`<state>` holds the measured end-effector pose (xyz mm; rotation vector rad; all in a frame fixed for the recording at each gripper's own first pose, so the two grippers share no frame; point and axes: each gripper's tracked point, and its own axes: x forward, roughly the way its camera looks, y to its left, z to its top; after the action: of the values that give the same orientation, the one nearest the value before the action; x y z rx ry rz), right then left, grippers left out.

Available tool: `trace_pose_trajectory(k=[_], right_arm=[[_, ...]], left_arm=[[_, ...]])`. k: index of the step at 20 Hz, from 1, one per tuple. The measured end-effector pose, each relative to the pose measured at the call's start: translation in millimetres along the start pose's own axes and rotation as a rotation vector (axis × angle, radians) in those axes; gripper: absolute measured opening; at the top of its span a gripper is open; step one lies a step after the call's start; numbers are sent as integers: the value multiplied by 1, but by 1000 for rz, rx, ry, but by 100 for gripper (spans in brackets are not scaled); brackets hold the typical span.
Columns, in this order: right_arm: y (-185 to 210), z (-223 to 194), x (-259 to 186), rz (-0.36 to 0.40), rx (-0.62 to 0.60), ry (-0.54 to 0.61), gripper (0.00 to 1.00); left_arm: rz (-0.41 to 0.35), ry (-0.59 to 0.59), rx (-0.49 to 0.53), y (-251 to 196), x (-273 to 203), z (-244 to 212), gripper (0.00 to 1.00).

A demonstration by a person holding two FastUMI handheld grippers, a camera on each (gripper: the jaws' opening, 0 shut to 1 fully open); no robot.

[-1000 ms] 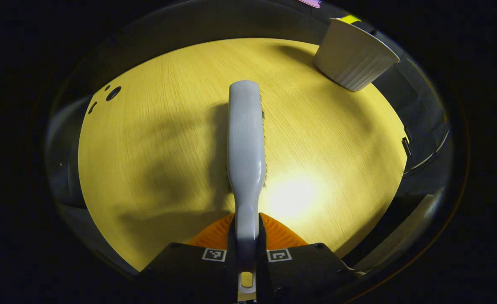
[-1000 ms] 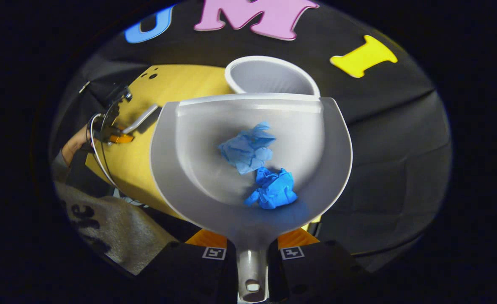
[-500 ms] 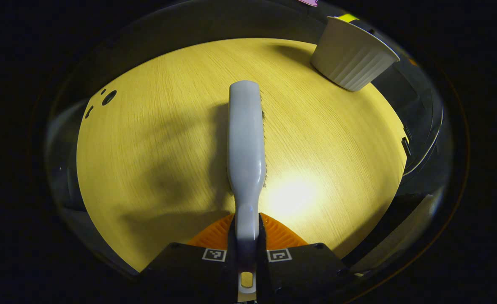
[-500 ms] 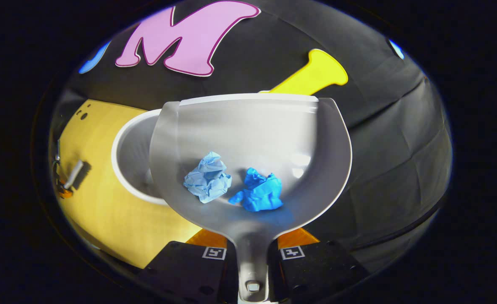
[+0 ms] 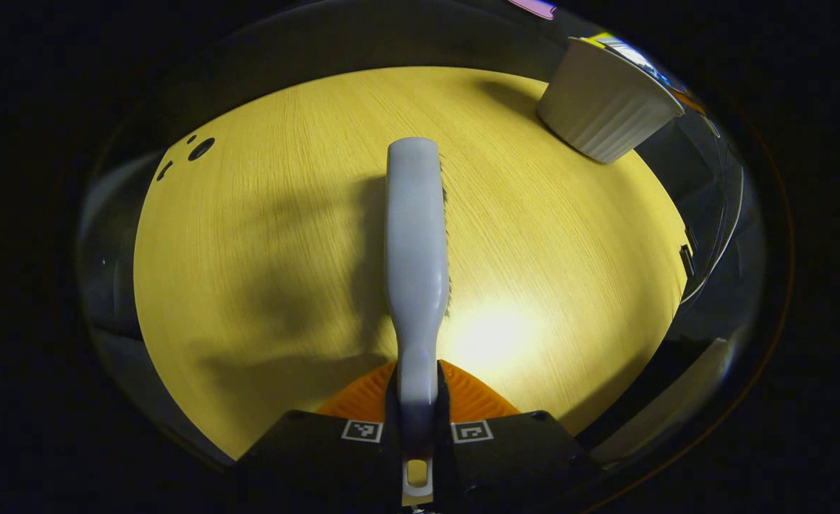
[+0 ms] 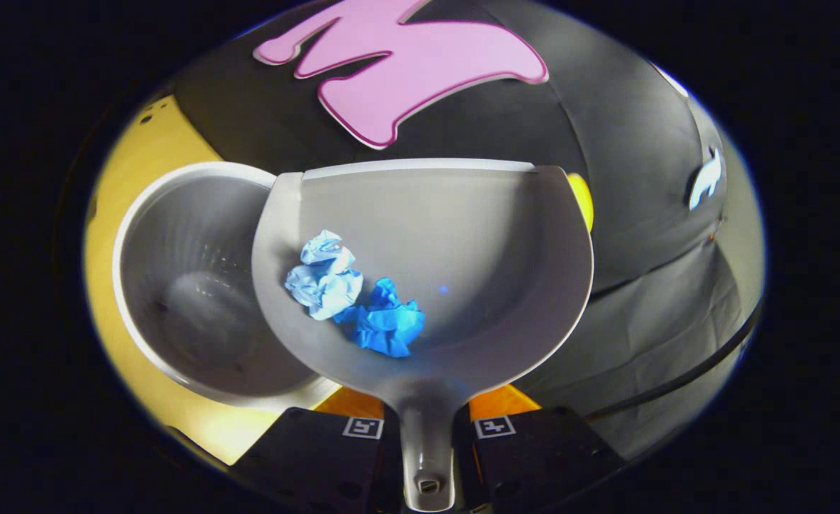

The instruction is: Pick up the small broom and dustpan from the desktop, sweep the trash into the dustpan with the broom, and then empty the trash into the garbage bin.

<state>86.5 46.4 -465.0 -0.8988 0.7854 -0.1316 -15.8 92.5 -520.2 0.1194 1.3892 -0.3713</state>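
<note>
Wooden desktop [image 5: 262, 235]: yellow, grained, under a bright glare patch just right of the broom's handle in the left gripper view; two dark holes sit near its far left edge.
Left gripper [image 5: 417, 407]: at the bottom of the left gripper view, both fingers pressed against the narrow end of the broom's handle, gripping it.
Broom [image 5: 415, 243]: pale grey, running straight away from the camera above the desktop; short dark bristles peek out along its right side, and its shadow falls on the wood to the left.
Garbage bin [image 5: 604, 107]: white and ribbed on the outside, standing at the far right corner of the desktop, well apart from the broom's tip.
Right gripper [image 6: 425, 428]: at the bottom of the right gripper view, fingers closed on the stem of the dustpan's handle from both sides, holding it.
Dustpan [image 6: 491, 285]: grey, its scoop facing the camera, its straight front lip farthest away, in front of the booth's dark cloth wall.
Pale blue paper ball [image 6: 323, 277]: crumpled, lying inside the dustpan against its left wall.
Deep blue paper ball [image 6: 385, 325]: crumpled, just below and right of the pale one, touching it.
Garbage bin, right gripper view [image 6: 191, 300]: seen from above with its inside open to view, standing on the yellow desktop, to the left of the dustpan; the dustpan's left rim overlaps the bin's right edge.
</note>
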Motion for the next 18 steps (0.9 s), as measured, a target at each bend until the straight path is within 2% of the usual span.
trace_pose_trajectory(k=[4,5,6,12,16,18], right_arm=[[-14,-14,4,-82,-115,-57,31],[-18,-14,1,-92,-130,-66,31],[-20,-14,0,-103,-148,-67,31],[-54,6,-17,-282,-290,-184,31],[-71,18,-38,-368,-342,-275,31],[-75,21,-32,-377,-356,-286,31]], left_arm=[[7,4,7,1,-1,1,21],[8,8,9,1,-1,2,24],[10,9,12,2,-1,2,20],[21,15,16,2,-1,2,20],[25,22,32,3,-2,4,20],[23,22,35,3,-2,5,20]])
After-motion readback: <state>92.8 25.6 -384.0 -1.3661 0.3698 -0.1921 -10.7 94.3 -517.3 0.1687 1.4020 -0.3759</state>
